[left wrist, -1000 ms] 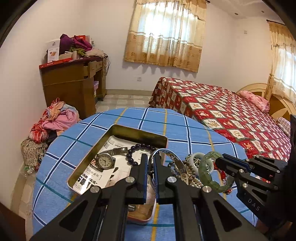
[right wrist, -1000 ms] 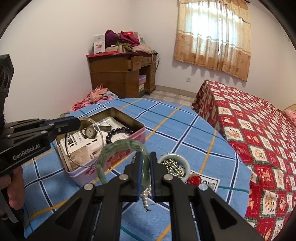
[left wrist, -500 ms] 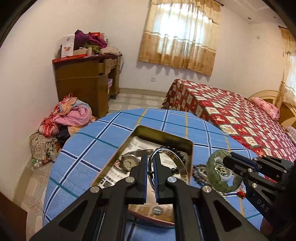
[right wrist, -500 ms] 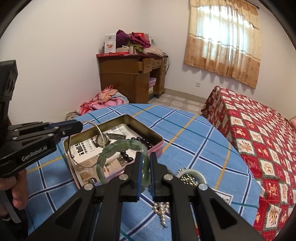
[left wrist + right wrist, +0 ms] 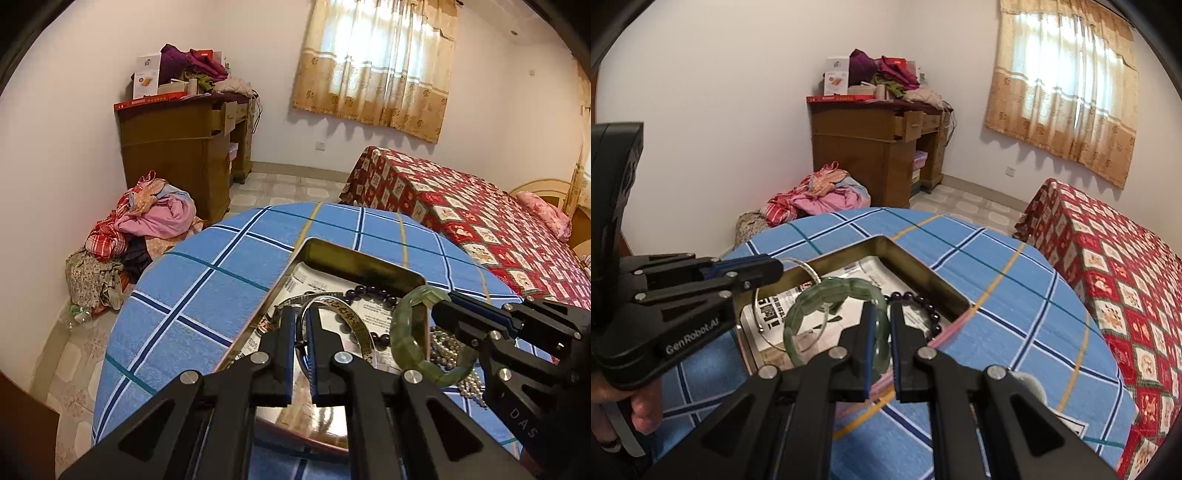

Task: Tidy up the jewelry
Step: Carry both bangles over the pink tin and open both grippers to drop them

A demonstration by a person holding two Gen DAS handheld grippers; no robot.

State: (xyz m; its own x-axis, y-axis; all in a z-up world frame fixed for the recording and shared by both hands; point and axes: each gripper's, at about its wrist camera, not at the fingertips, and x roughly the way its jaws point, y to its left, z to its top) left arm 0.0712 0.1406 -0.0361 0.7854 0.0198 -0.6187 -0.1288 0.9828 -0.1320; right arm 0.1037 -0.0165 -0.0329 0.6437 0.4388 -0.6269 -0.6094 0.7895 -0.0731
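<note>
A round worktop (image 5: 207, 295) in blue check carries an open tin (image 5: 923, 273) lined with paper, lying just ahead of and below both claws. The left claw (image 5: 301, 325) is clamped on a thin silver bangle (image 5: 354, 321) over the tin, and the right claw (image 5: 881, 325) is clamped on a green bangle (image 5: 827, 291) over it too. A dark bead bracelet (image 5: 923, 306) lies inside, right of the right claw.
</note>
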